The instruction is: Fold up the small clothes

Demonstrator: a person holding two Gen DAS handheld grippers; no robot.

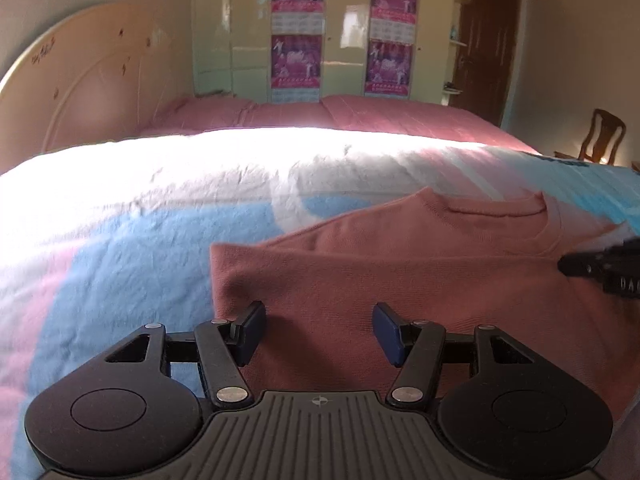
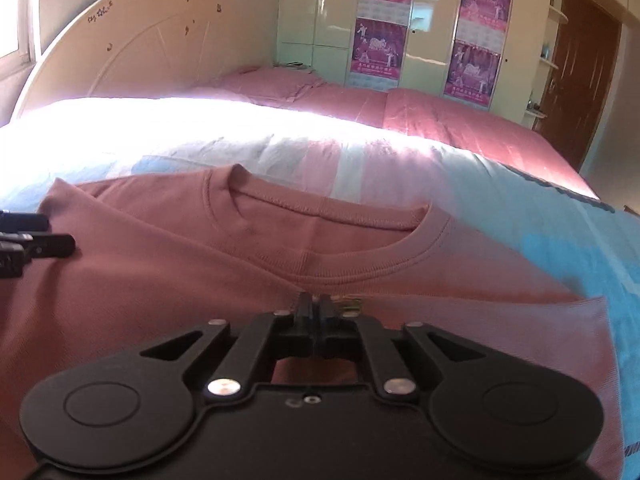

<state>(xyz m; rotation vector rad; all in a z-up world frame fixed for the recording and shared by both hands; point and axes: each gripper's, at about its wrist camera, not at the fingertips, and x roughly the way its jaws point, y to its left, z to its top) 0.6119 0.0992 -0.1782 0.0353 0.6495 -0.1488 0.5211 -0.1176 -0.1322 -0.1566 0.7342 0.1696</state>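
A dusty-pink t-shirt [image 1: 400, 272] lies on the bed with its sides folded in and its neckline [image 2: 360, 240] toward the far side. My left gripper [image 1: 319, 330] is open and empty, its blue pads [image 1: 251, 332] hovering over the shirt's left folded edge. My right gripper [image 2: 316, 312] is shut over the shirt just below the collar; whether it pinches fabric is hidden. The right gripper's tip shows in the left wrist view [image 1: 600, 268], and the left gripper's tip in the right wrist view [image 2: 36, 244].
The shirt rests on a blue, pink and white sheet [image 1: 120, 248]. A pink bedspread [image 1: 400, 116] covers the far side. A cream headboard [image 1: 80, 80] stands left, wardrobes with posters [image 1: 298, 28] behind, a wooden chair [image 1: 604, 136] at far right.
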